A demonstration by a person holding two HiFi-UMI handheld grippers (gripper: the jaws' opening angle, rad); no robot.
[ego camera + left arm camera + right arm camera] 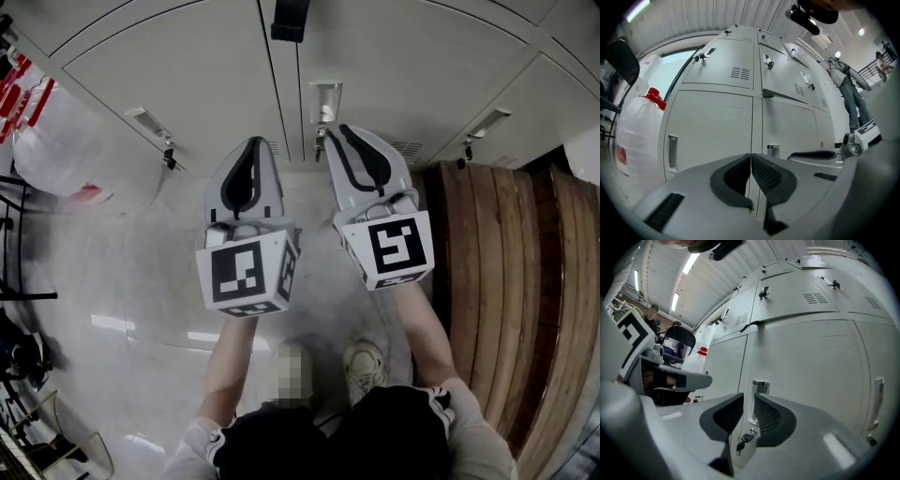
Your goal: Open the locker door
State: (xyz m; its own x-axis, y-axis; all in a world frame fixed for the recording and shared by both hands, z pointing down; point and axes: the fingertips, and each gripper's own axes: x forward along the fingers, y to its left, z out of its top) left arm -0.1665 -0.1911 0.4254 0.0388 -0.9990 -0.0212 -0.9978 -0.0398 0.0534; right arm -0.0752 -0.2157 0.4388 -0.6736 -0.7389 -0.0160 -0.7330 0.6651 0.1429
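Note:
A grey locker door (412, 75) carries a recessed metal handle (325, 101) with a keyed lock (320, 141) under it. My right gripper (333, 133) points level at this handle, its tips just short of it. In the right gripper view the handle (760, 386) and the hanging key (743, 439) show through the narrow gap of my right gripper (749, 397); the jaws stand slightly open and hold nothing. My left gripper (253, 142) hovers beside it on the left, shut and empty, and faces the seam between two doors (751, 157).
A slatted wooden bench (506, 272) runs along the right. A large white plastic bag (56, 141) with a red-capped thing stands at the left against the lockers. The neighbouring door has its own handle (672, 151). A person (851, 93) stands further down the locker row.

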